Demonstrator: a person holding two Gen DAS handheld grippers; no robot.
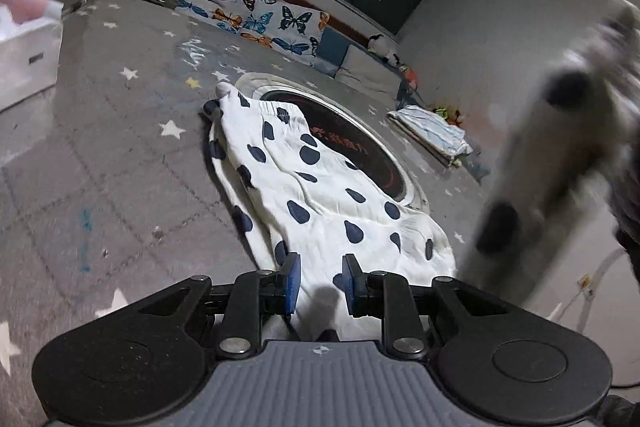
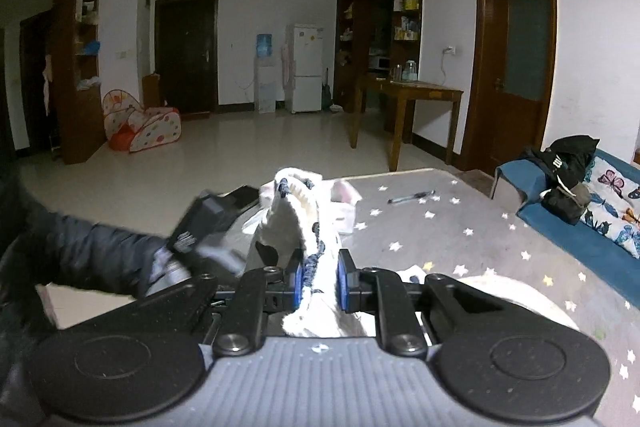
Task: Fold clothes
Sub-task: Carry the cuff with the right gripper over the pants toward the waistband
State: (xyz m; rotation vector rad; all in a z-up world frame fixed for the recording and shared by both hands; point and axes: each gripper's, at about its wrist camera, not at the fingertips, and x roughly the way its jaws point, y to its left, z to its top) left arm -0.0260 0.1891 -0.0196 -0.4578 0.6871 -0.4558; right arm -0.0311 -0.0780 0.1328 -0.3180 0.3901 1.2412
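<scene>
- Grey star-print cover (image 1: 120, 131) spans the bench; a round cooktop (image 1: 360, 151) sits inset.
- Polka-dot garment (image 1: 320, 203) lies across the cooktop rim, pinched by left tool (image 1: 320, 285) and right tool (image 2: 318, 285).
- Butterfly cushion (image 1: 256, 15) beyond.

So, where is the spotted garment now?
In the left wrist view the spotted garment lies mid-frame on the starry grey cover, overlapping the round dark plate.

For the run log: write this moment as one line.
step: folding | item: spotted garment | left tongs: gripping hem | right tongs: gripping bunched edge | surface: star mat
</scene>
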